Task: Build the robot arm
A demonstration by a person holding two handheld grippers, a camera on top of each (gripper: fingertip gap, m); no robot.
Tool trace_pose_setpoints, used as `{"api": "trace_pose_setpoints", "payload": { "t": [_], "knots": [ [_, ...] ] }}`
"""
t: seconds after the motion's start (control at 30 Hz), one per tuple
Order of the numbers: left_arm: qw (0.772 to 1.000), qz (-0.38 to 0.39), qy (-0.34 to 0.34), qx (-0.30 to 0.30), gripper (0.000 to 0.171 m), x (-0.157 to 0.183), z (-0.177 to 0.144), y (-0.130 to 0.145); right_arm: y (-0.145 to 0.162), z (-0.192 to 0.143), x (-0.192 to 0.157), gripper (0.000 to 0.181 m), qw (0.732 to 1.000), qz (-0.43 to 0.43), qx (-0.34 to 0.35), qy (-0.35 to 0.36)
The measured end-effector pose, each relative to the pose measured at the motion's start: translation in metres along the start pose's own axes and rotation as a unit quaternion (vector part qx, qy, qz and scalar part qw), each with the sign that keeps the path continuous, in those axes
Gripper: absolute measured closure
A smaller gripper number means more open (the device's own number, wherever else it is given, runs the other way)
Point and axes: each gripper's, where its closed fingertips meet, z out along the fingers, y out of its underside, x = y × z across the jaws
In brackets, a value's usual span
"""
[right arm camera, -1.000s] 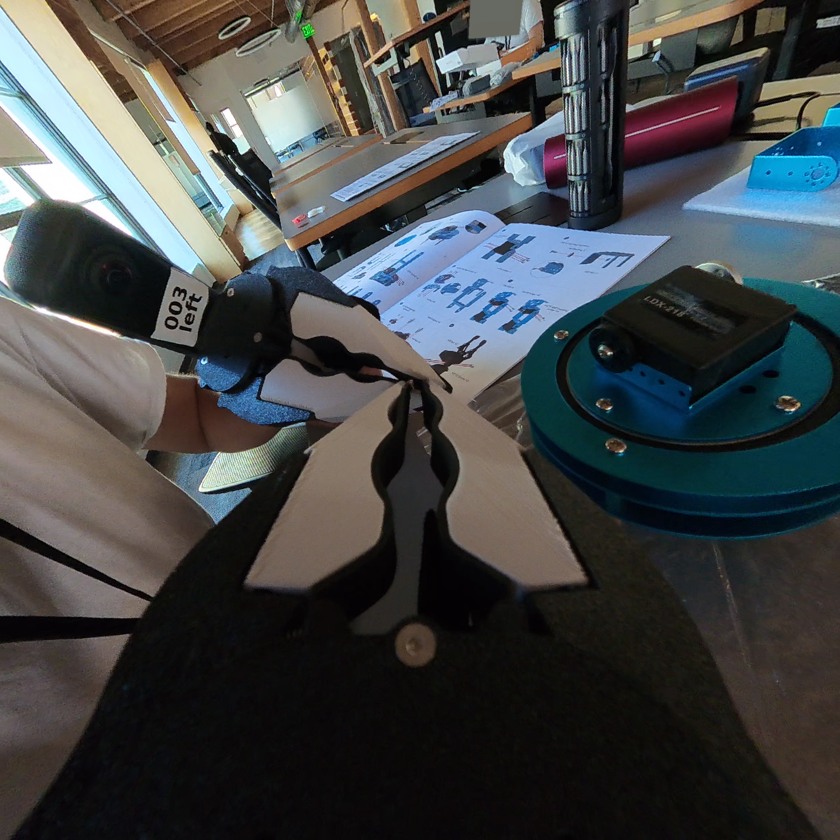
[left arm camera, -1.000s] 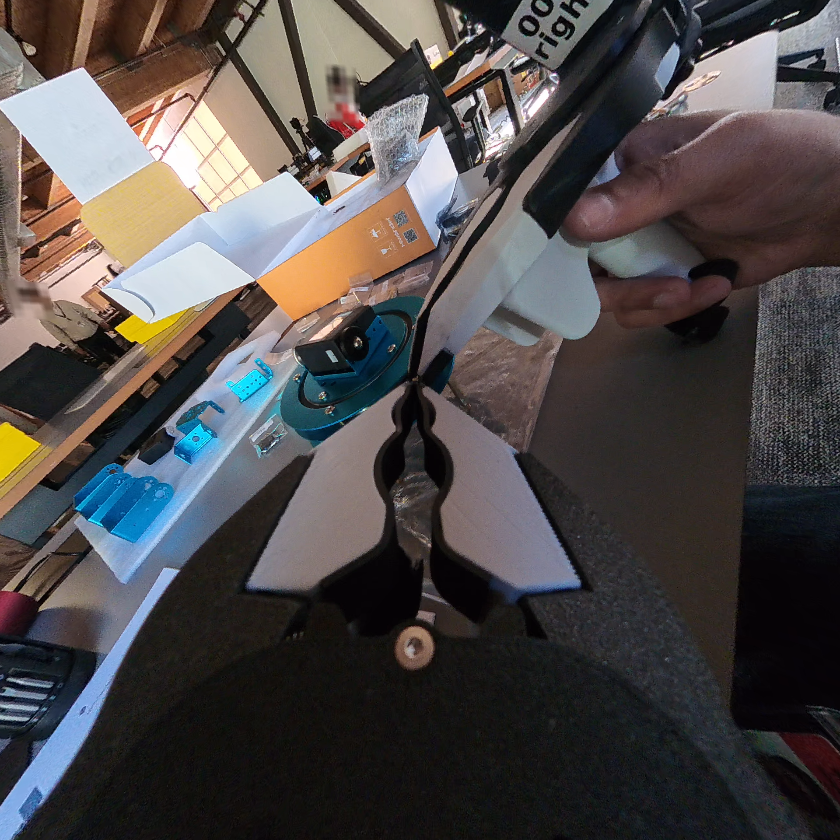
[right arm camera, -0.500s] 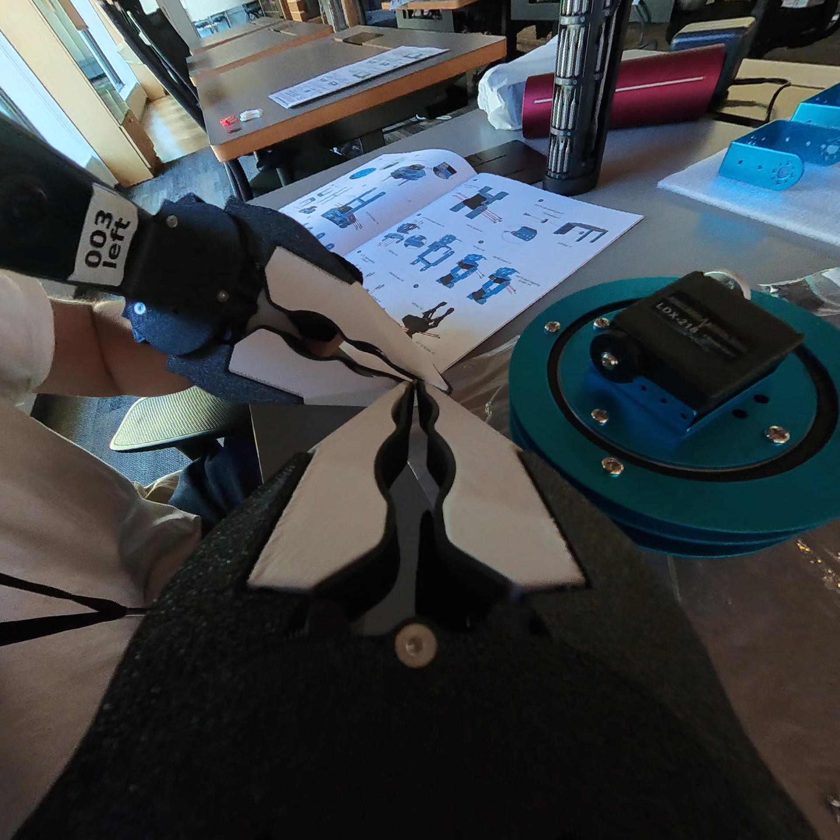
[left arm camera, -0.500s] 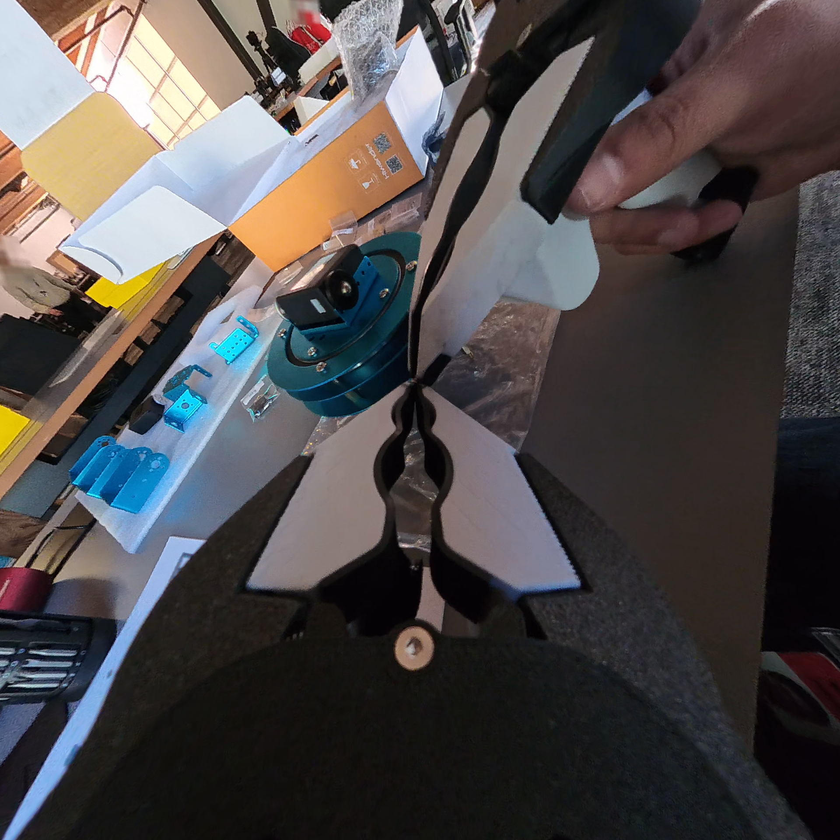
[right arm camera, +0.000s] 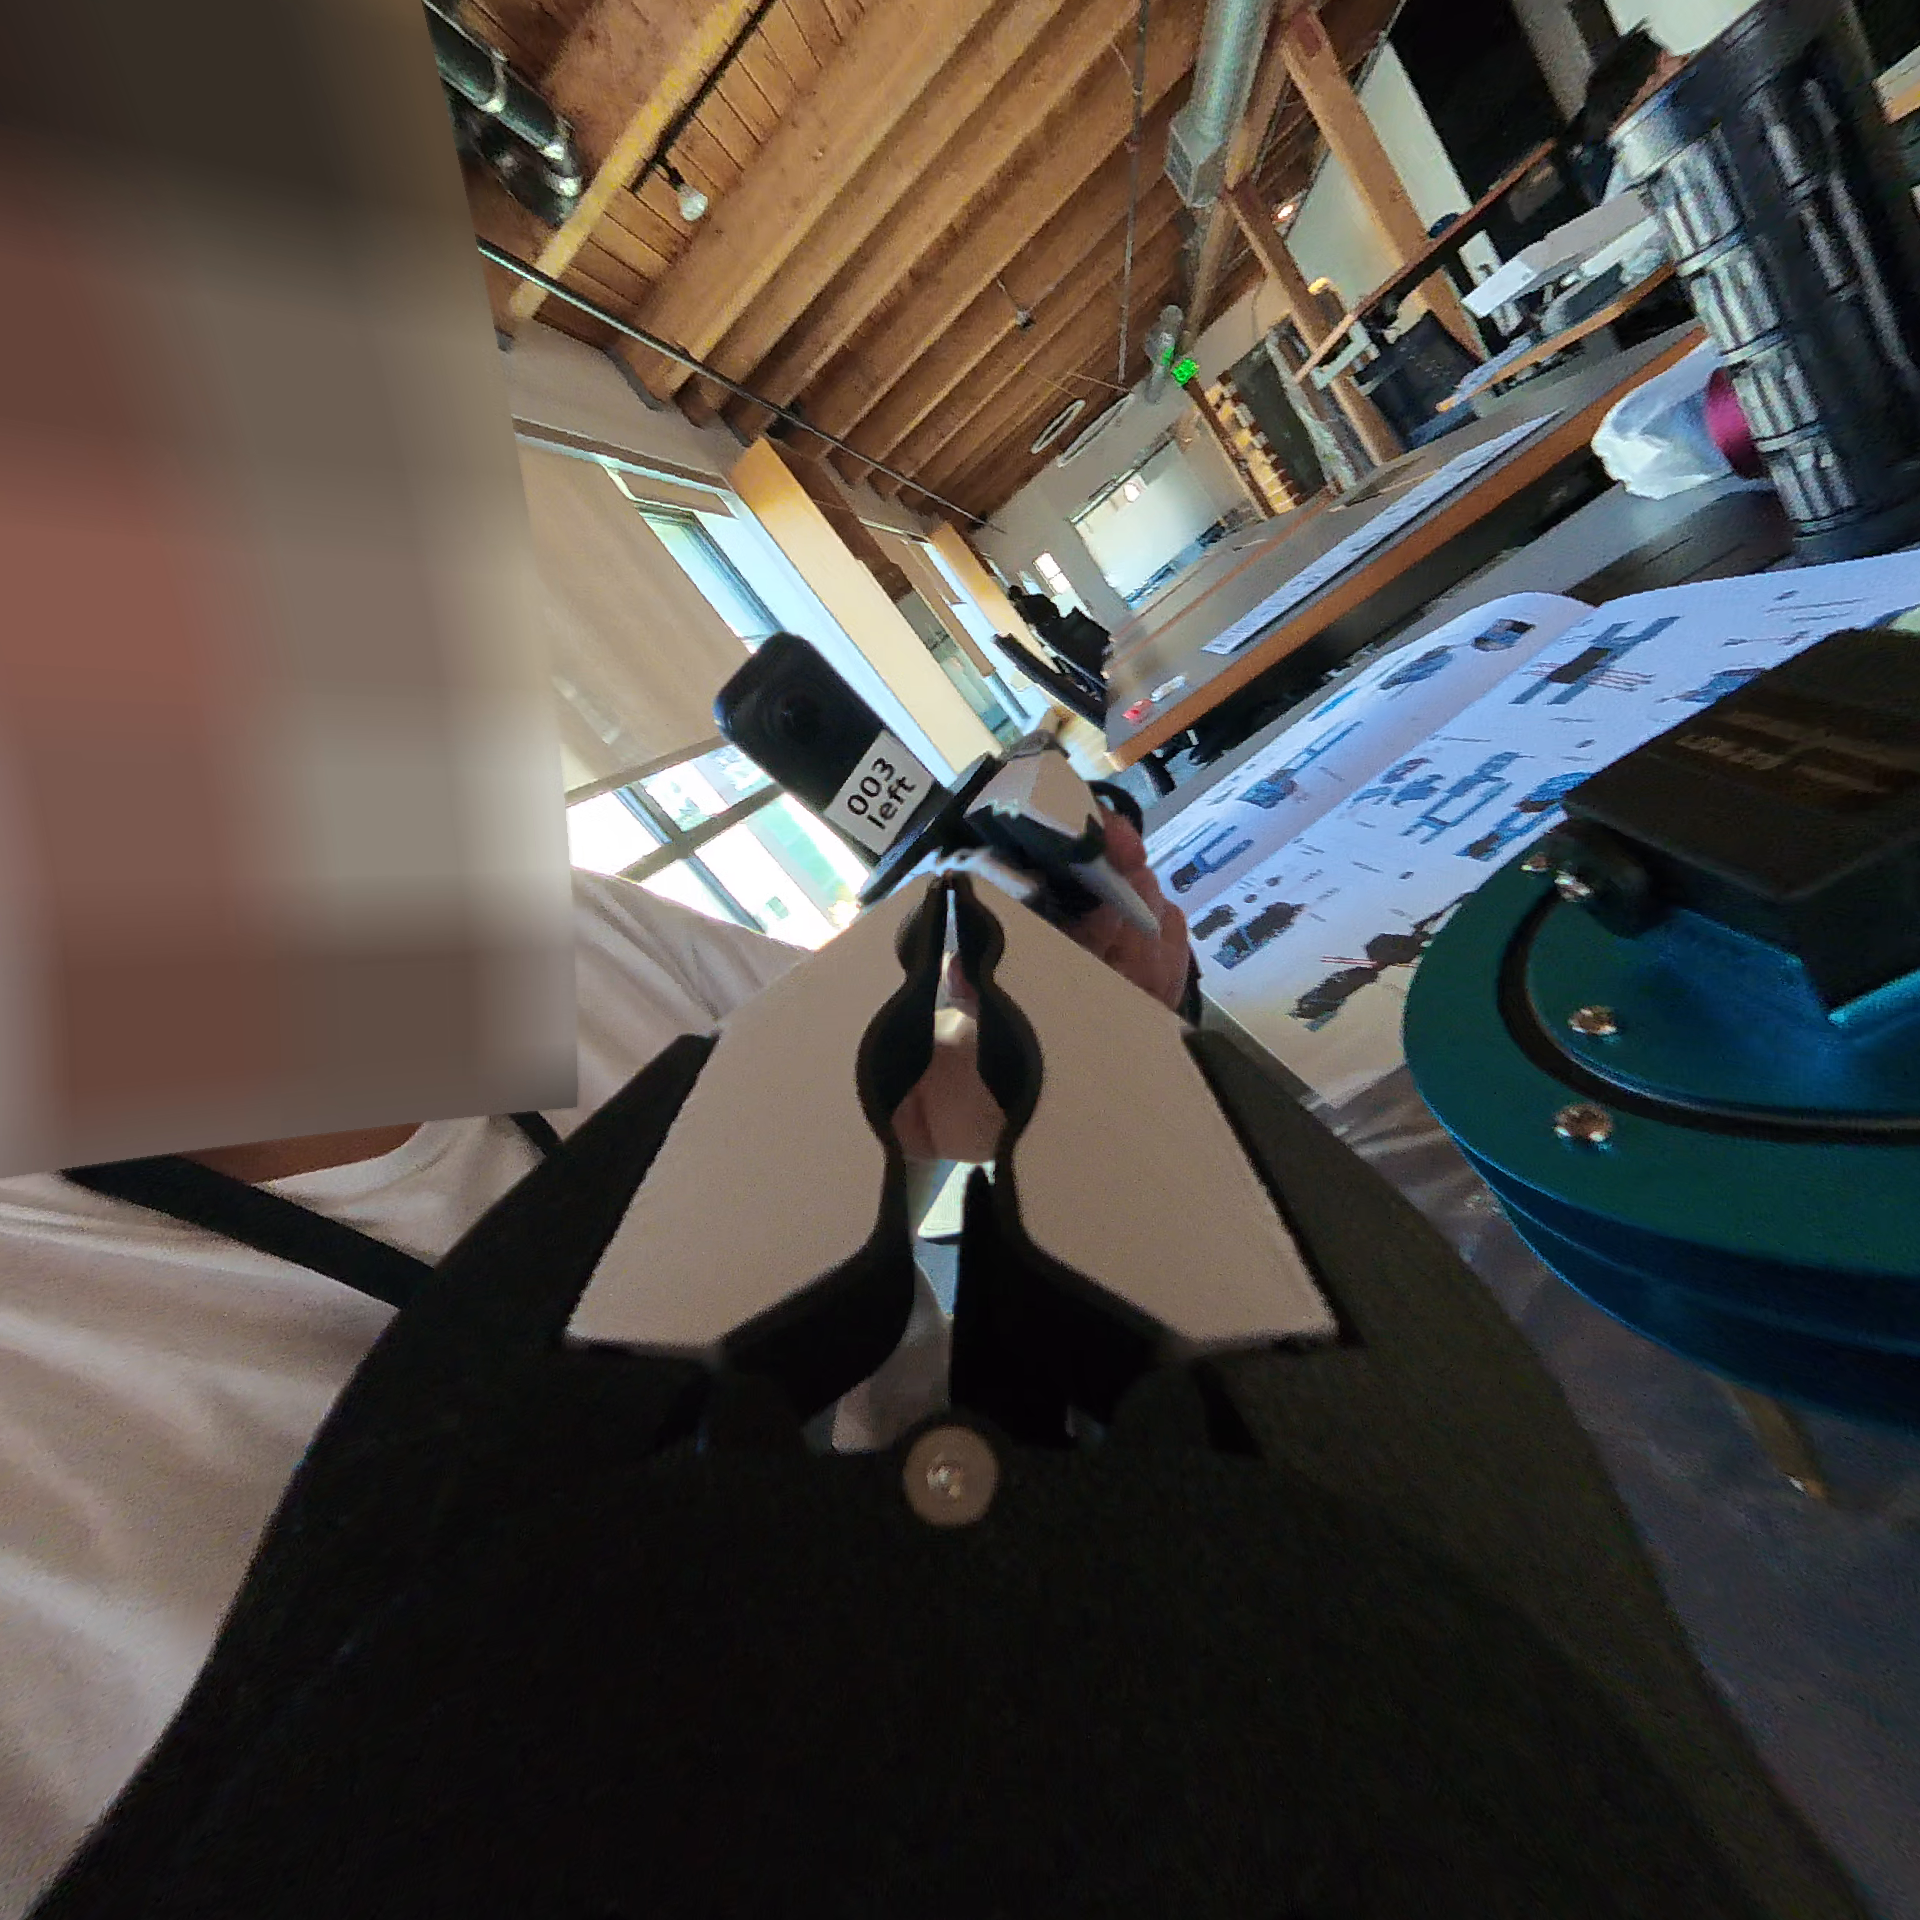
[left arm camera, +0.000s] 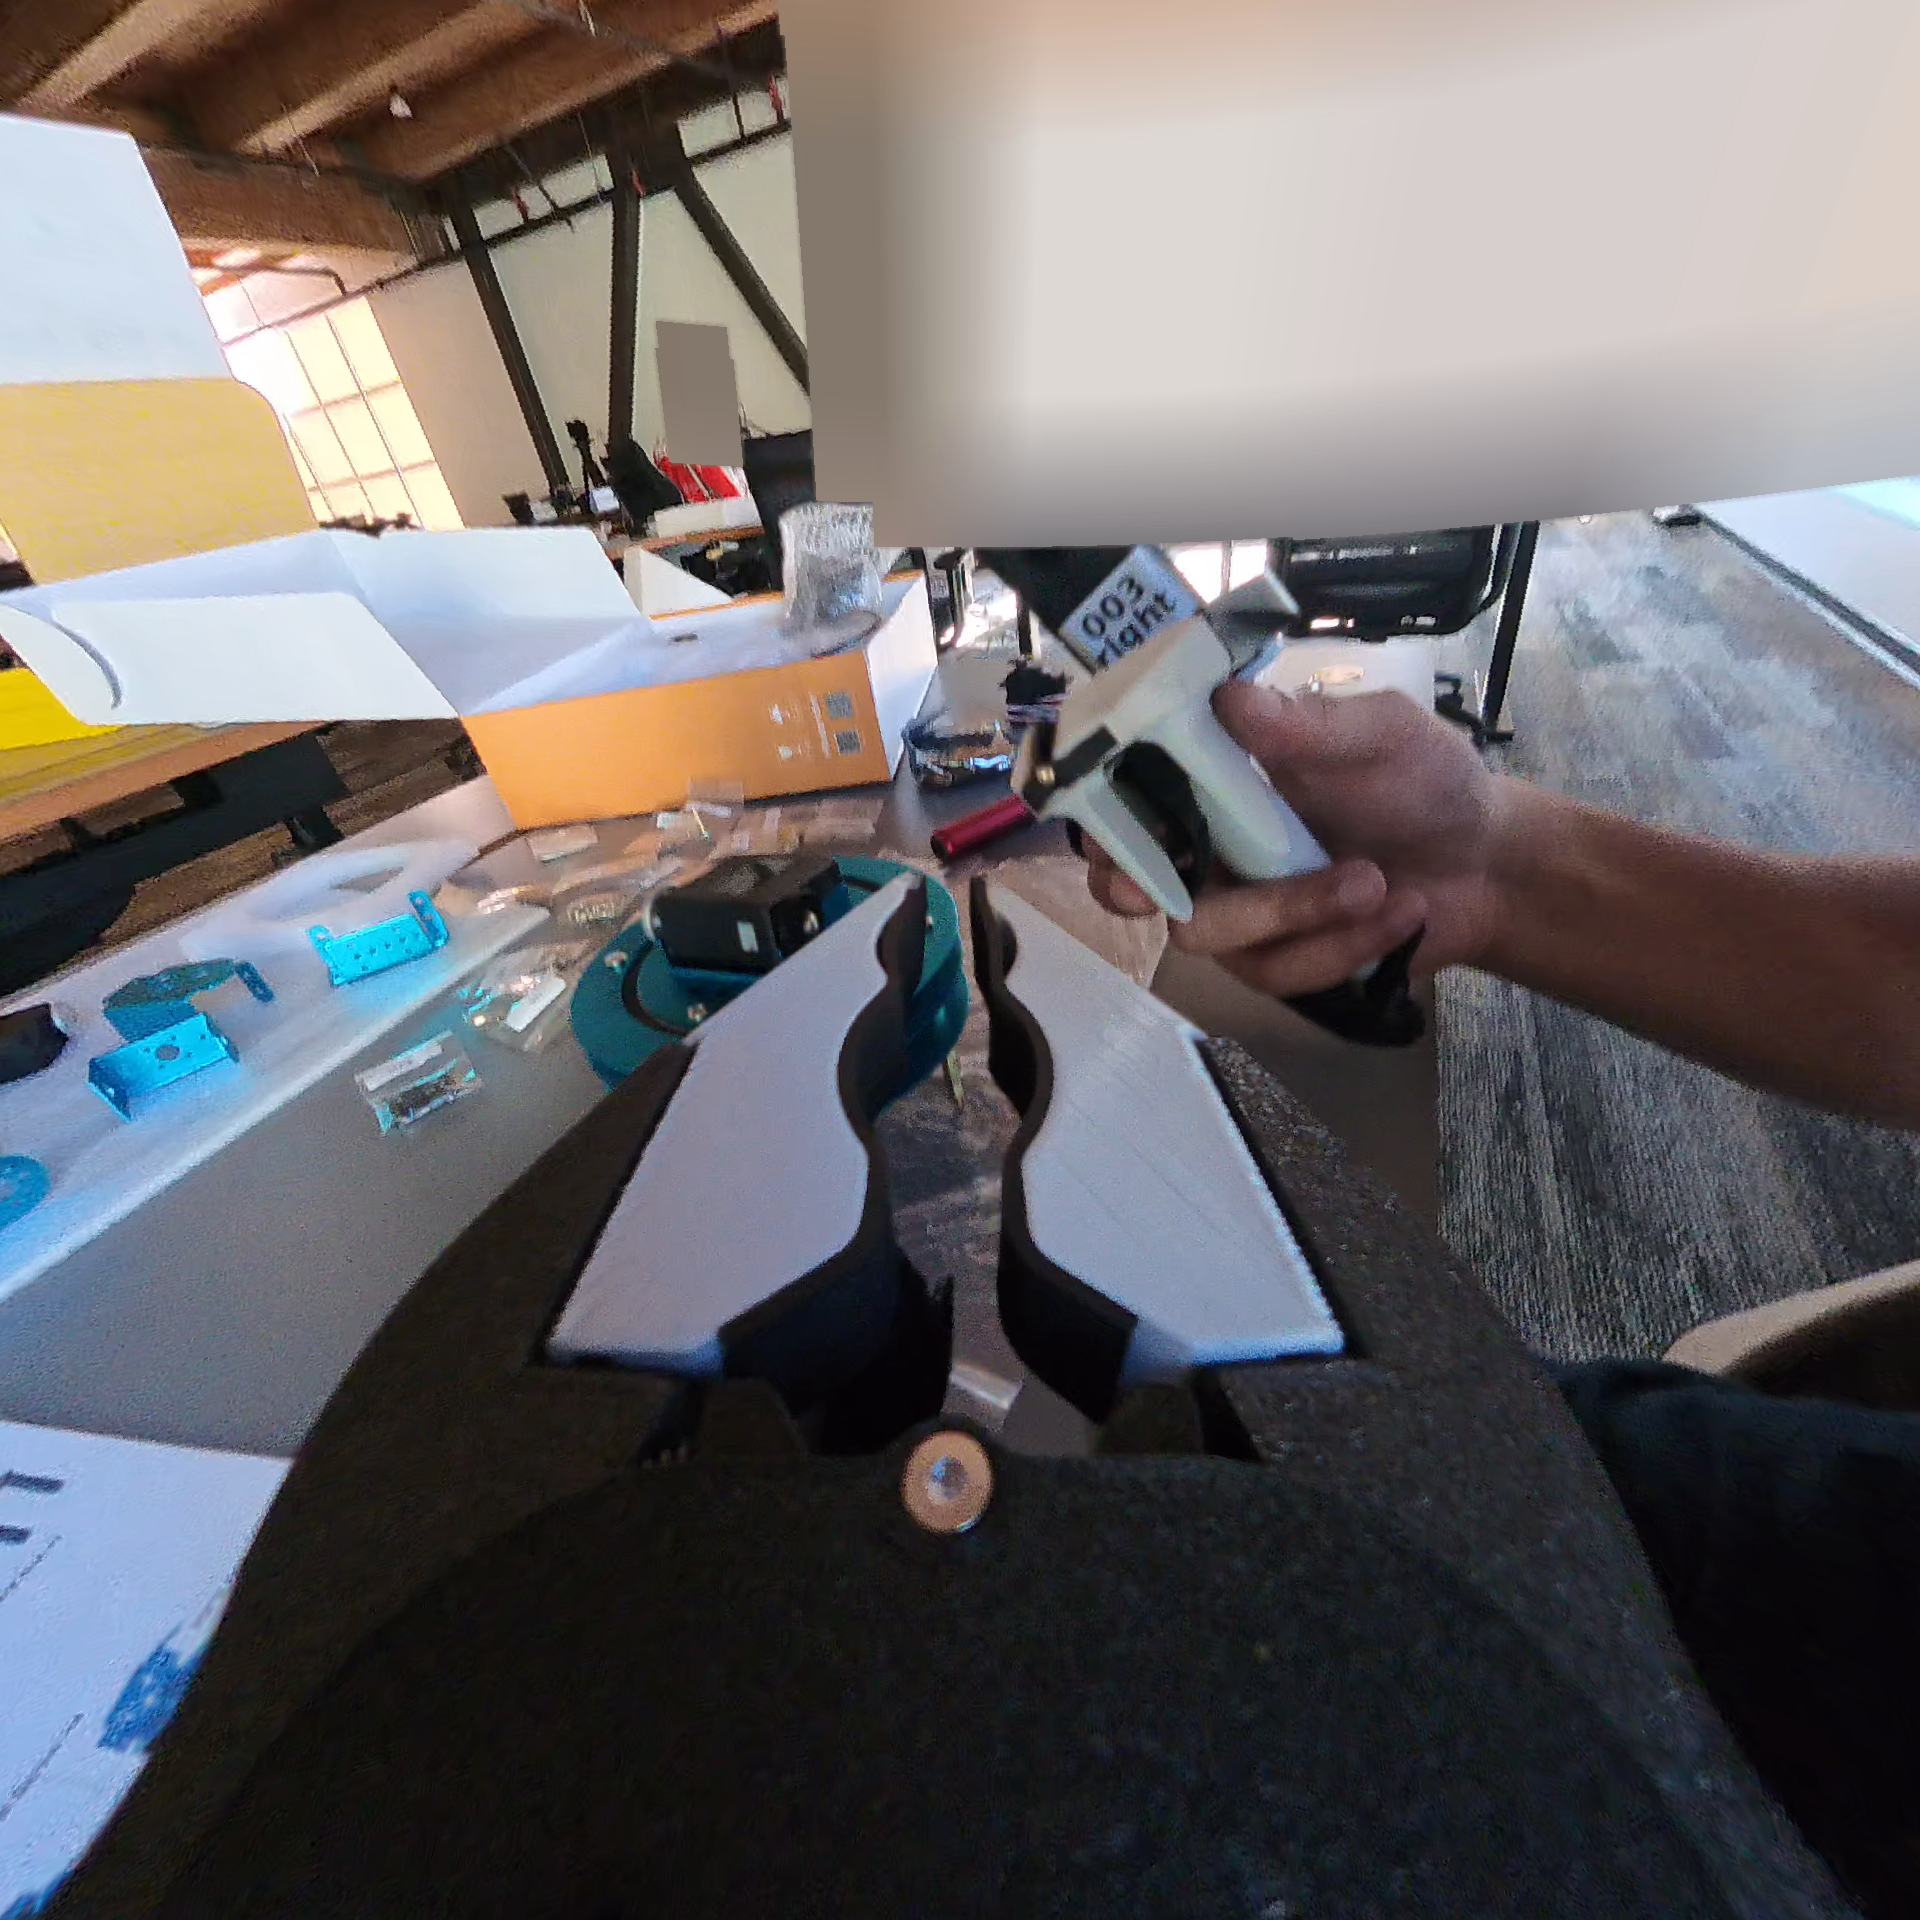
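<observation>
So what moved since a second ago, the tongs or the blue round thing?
The tongs. The left tongs opened a little; earlier their tips were together. The right tongs swung up and away from them, tips shut. Neither holds anything. The blue round thing stayed on the table.

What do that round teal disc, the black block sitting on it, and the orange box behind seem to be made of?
The teal disc looks like anodised metal: an even satin sheen, with small bright screws along its rim. The black block is probably moulded plastic, matte with sharp edges. The orange box looks like printed cardboard, with thin folded white flaps. All three are judged by look alone.
</observation>
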Motion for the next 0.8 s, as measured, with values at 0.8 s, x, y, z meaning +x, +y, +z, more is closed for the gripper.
{"api": "trace_pose_setpoints", "payload": {
  "t": [0.8],
  "knots": [
    [0.972, 0.060, 0.145, -0.174, 0.156, 0.061, 0.053, -0.025, -0.015, -0.215, -0.046, 0.181, 0.903, -0.203, 0.049, 0.376]
  ]
}}
